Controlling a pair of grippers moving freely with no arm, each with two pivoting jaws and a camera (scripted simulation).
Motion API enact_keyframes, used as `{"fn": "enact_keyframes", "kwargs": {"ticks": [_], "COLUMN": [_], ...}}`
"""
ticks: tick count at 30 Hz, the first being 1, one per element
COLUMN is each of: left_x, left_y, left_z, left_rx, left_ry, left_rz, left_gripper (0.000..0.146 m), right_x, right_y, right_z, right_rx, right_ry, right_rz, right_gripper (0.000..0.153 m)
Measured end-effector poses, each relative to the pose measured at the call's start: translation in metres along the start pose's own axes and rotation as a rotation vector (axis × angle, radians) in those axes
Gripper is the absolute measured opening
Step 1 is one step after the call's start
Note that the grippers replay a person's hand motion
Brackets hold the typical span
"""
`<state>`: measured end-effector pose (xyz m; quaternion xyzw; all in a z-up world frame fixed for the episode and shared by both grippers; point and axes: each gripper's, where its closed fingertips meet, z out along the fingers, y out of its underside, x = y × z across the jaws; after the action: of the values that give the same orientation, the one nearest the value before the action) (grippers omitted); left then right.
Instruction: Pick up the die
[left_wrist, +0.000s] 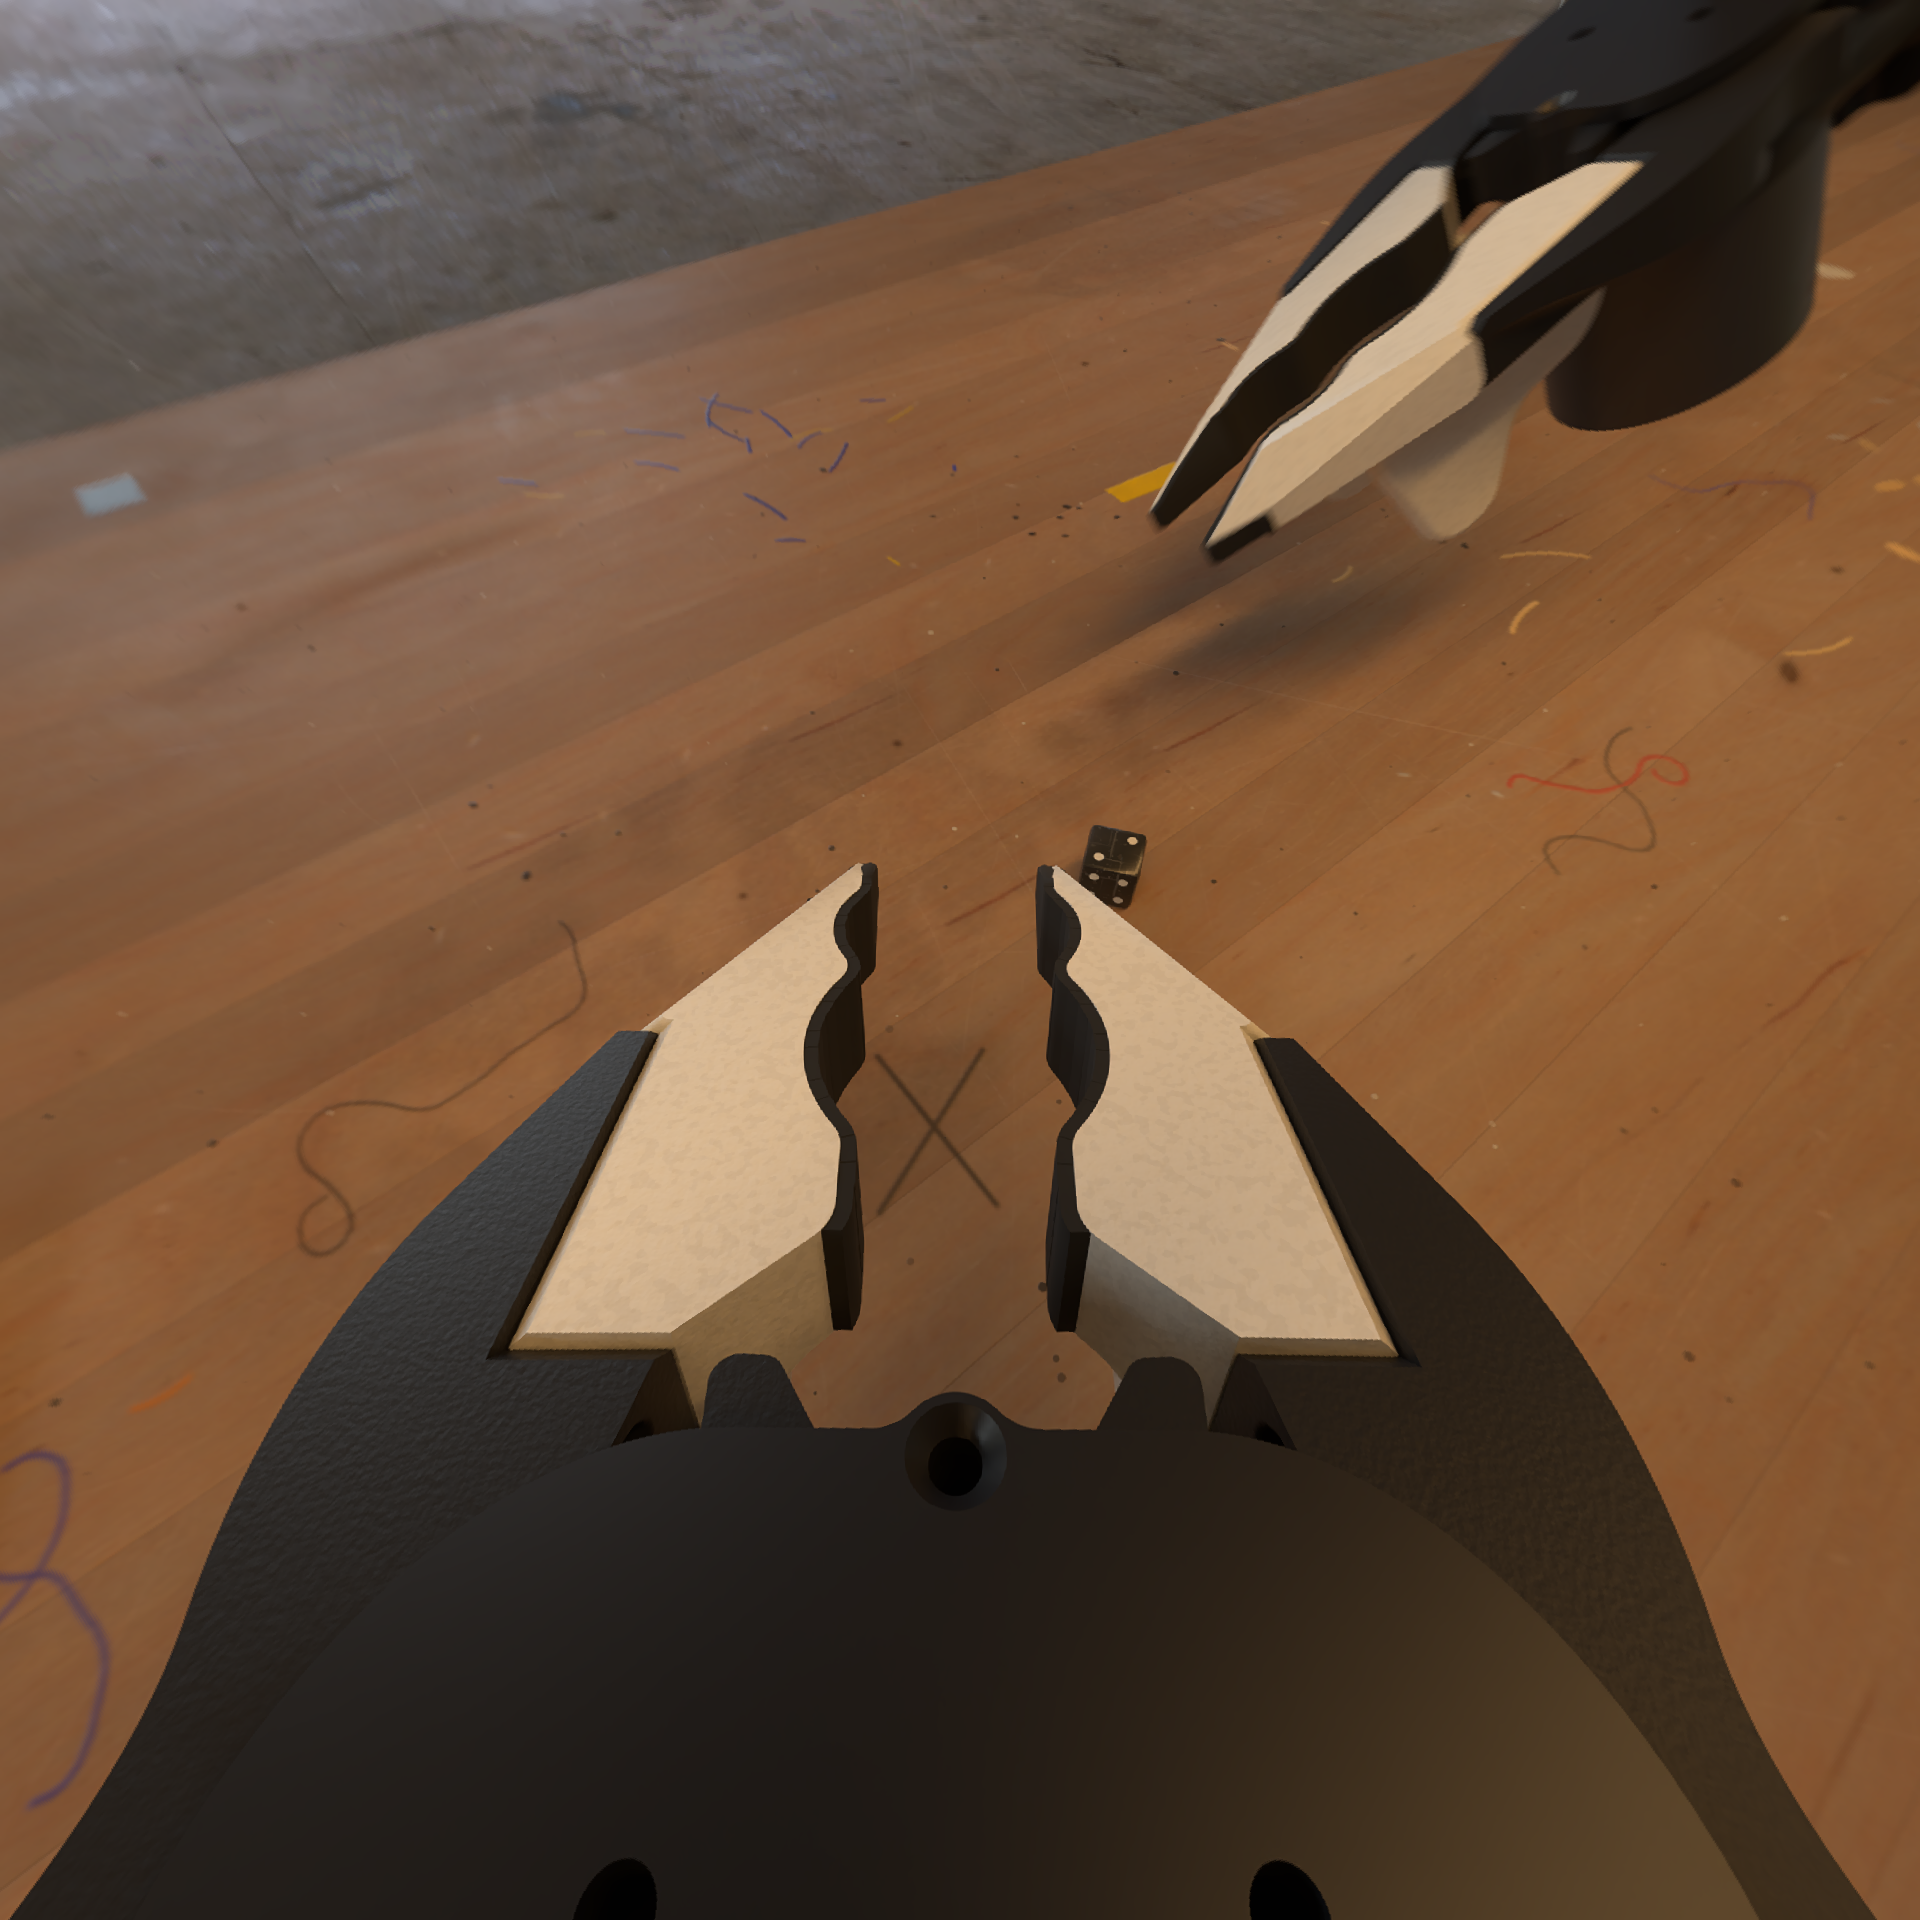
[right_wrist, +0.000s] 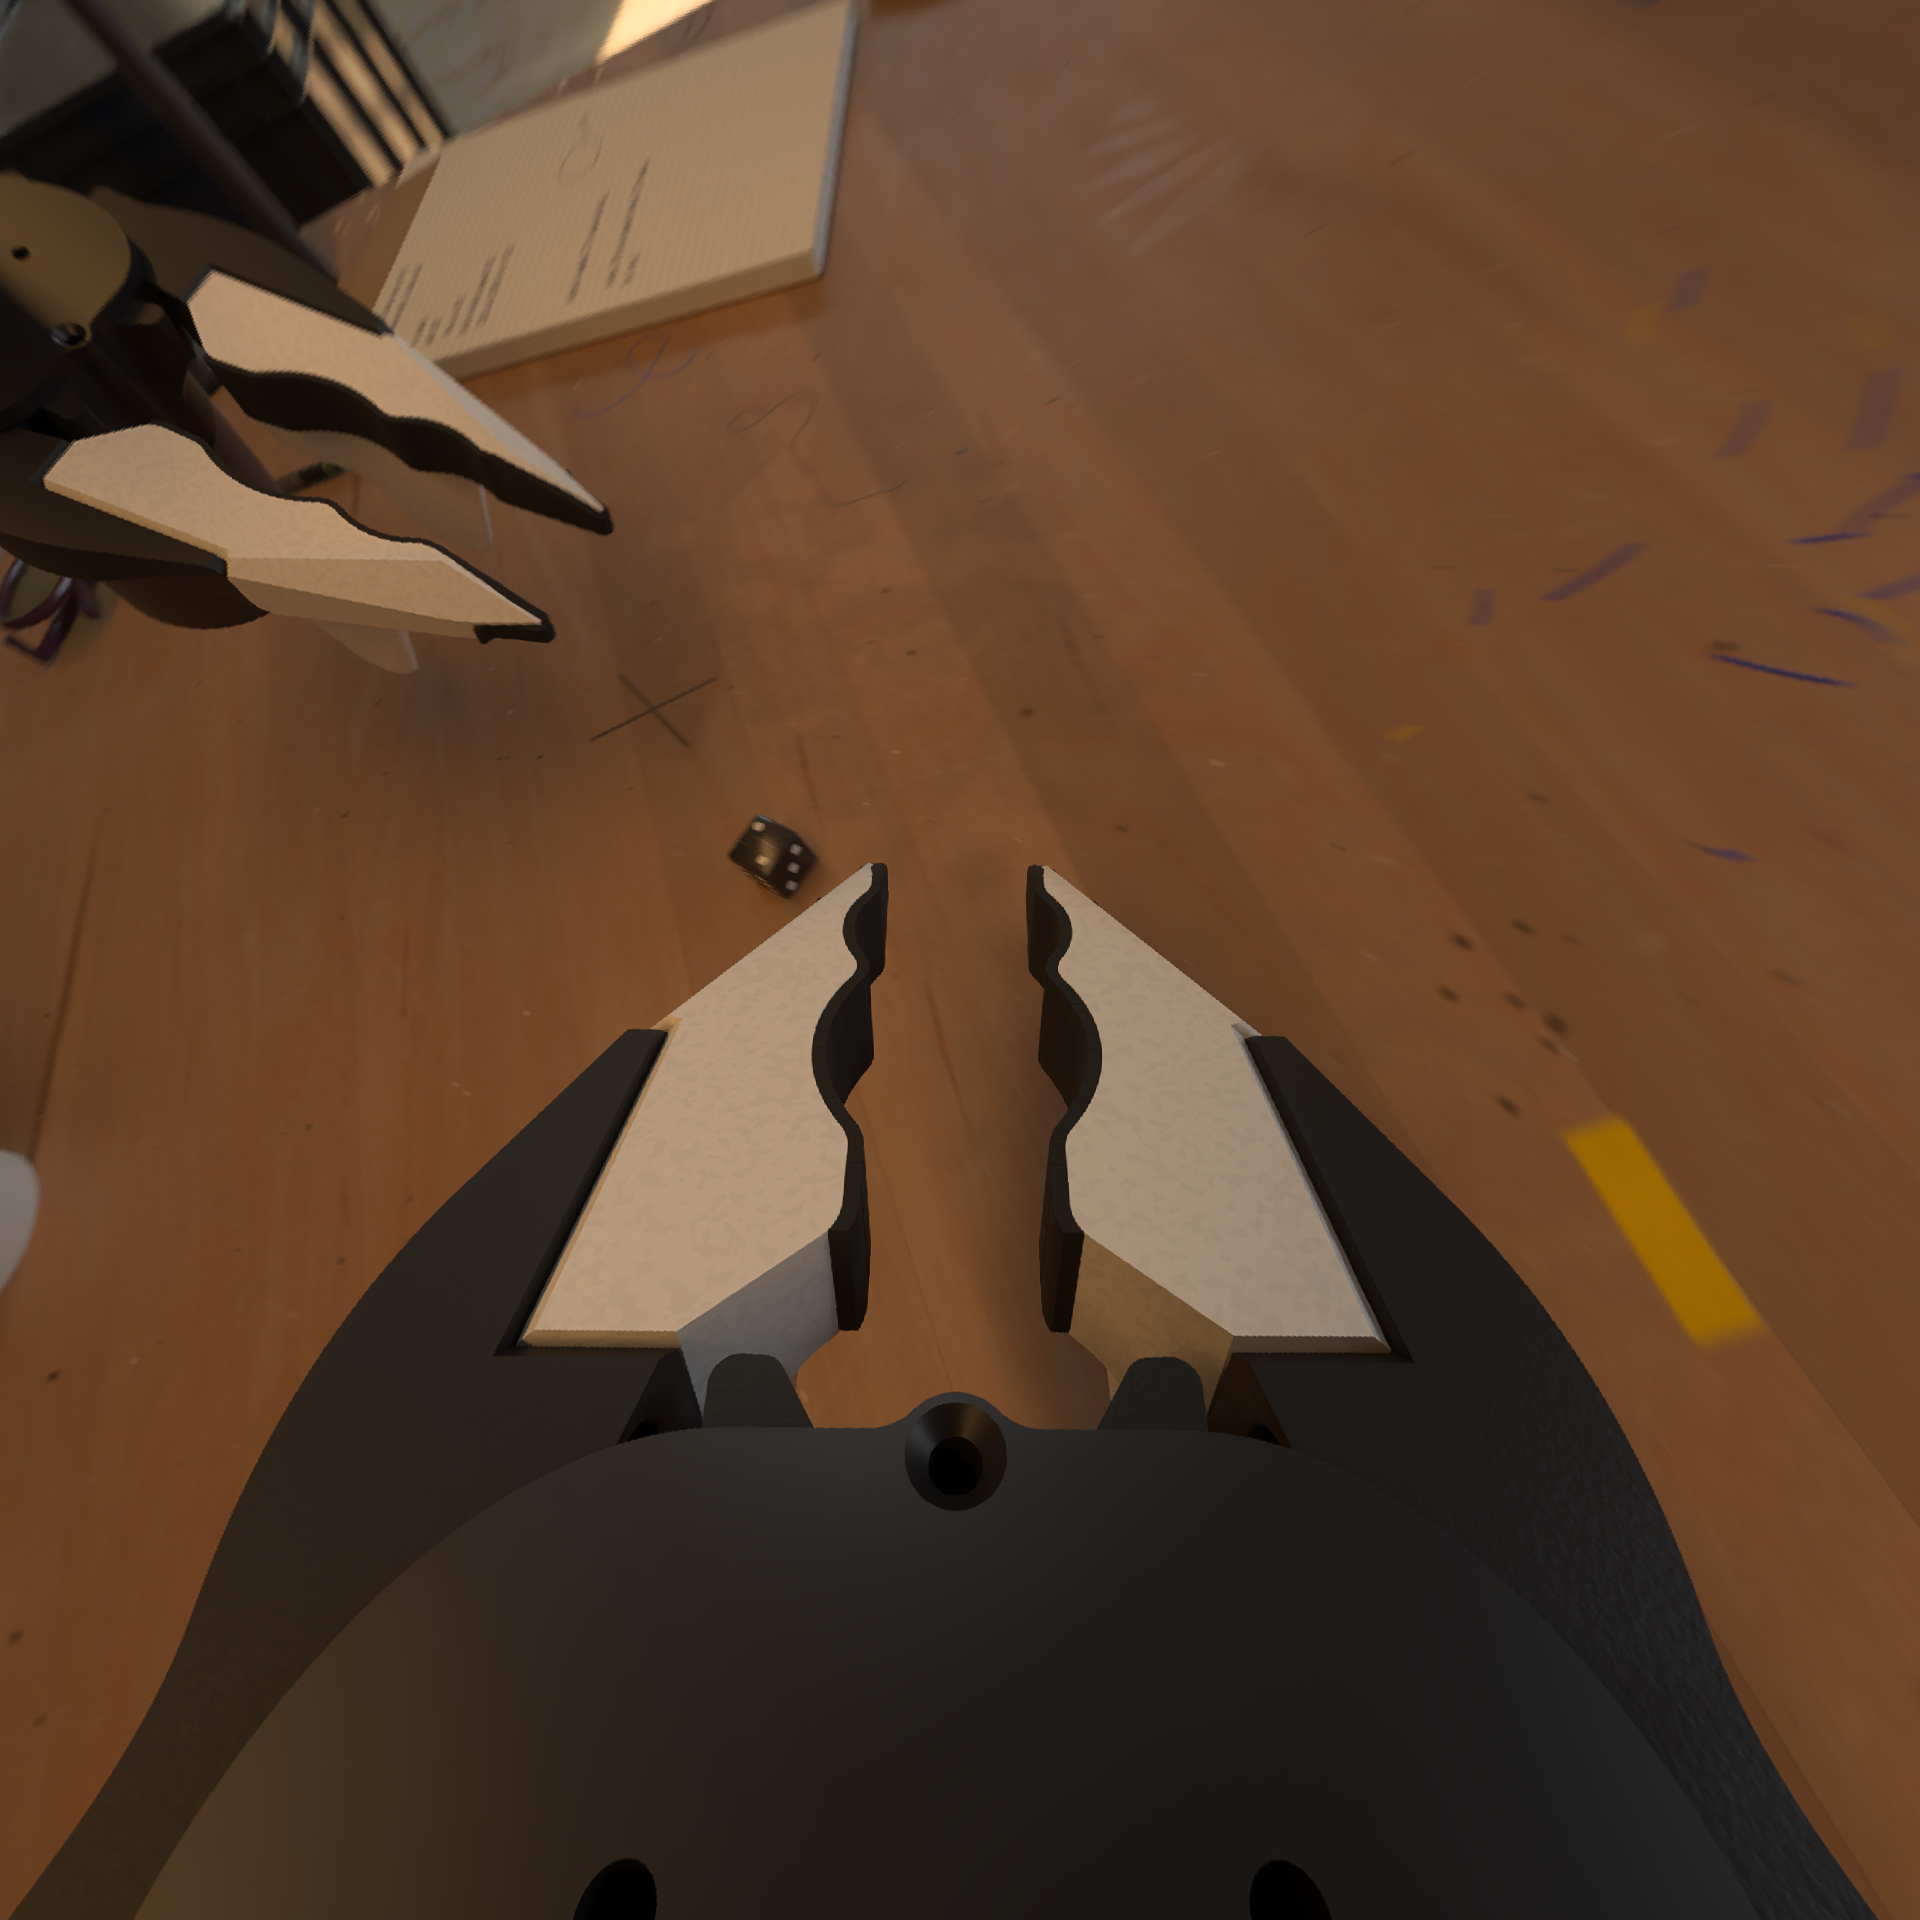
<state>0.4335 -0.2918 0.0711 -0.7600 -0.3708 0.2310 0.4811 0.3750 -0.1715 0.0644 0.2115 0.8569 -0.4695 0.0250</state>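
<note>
A small black die (left_wrist: 1113, 865) with white pips lies on the wooden table. In the left wrist view it sits just past the right fingertip of my left gripper (left_wrist: 956, 878), which is open and empty. In the right wrist view the die (right_wrist: 774, 854) lies just left of and beyond the left fingertip of my right gripper (right_wrist: 956, 878), also open and empty. Each gripper shows in the other's view: the right gripper (left_wrist: 1210, 530) at the upper right above the table, the left gripper (right_wrist: 577, 577) at the upper left. The die is between neither pair of fingers.
A pale flat board (right_wrist: 634, 197) lies on the table beyond the left gripper. A black X mark (left_wrist: 935, 1132) is drawn on the wood under my left gripper. A yellow tape strip (right_wrist: 1662, 1231) lies to the right. Pen scribbles and specks mark the table (left_wrist: 416, 831); its far edge meets a grey floor.
</note>
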Motion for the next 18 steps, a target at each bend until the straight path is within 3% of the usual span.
{"fn": "enact_keyframes", "kwargs": {"ticks": [9,13,18], "left_x": [0.001,0.001,0.030], "left_y": [0.014,0.019,0.034], "left_z": [0.011,0.015,0.031], "left_rx": [-0.114,-0.154,-0.341], "left_ry": [0.078,0.043,0.070], "left_rz": [-0.081,-0.039,0.169], "left_gripper": [0.033,0.033,0.028], "right_x": [0.039,0.041,0.036], "right_y": [0.034,0.044,0.042], "right_z": [-0.101,-0.115,-0.116], "right_rx": [0.290,0.367,0.380], "right_ry": [0.293,0.325,0.289], "right_rz": [-0.002,0.030,0.014], "right_gripper": [0.026,0.024,0.024]}}
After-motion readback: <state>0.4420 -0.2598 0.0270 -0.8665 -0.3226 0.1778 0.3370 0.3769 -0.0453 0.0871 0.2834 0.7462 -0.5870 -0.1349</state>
